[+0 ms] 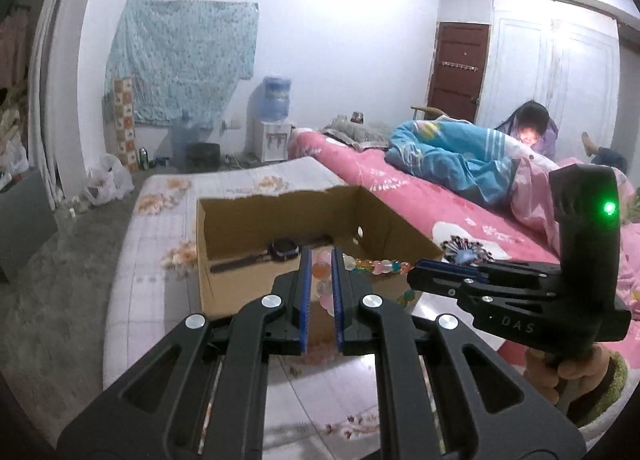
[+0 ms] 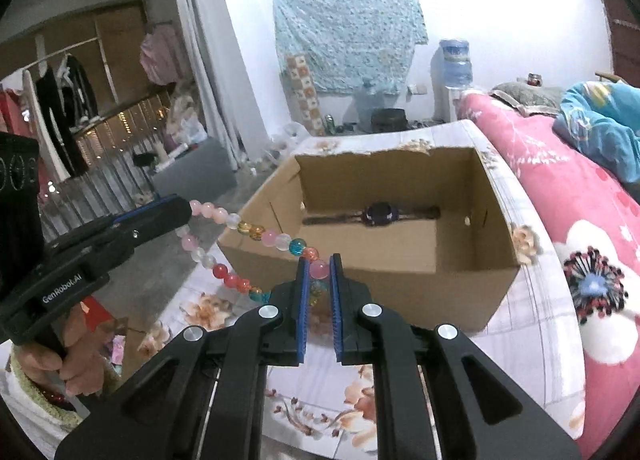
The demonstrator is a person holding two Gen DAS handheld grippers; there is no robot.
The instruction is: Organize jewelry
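Note:
A colourful bead bracelet (image 2: 256,234) hangs stretched between both grippers, just in front of an open cardboard box (image 2: 400,260). My left gripper (image 1: 320,260) is shut on one end of the bracelet (image 1: 376,266); it also shows in the right wrist view (image 2: 184,211). My right gripper (image 2: 319,266) is shut on the other end; it also shows in the left wrist view (image 1: 416,272). A dark wristwatch (image 2: 378,215) lies flat inside the box (image 1: 248,284); it also shows in the left wrist view (image 1: 282,250).
The box stands on a floral white mattress (image 1: 160,280). A pink bed (image 1: 420,195) with a blue quilt (image 1: 452,155) and a person (image 1: 528,127) lies to the right. A water dispenser (image 1: 274,119) and bags stand by the far wall.

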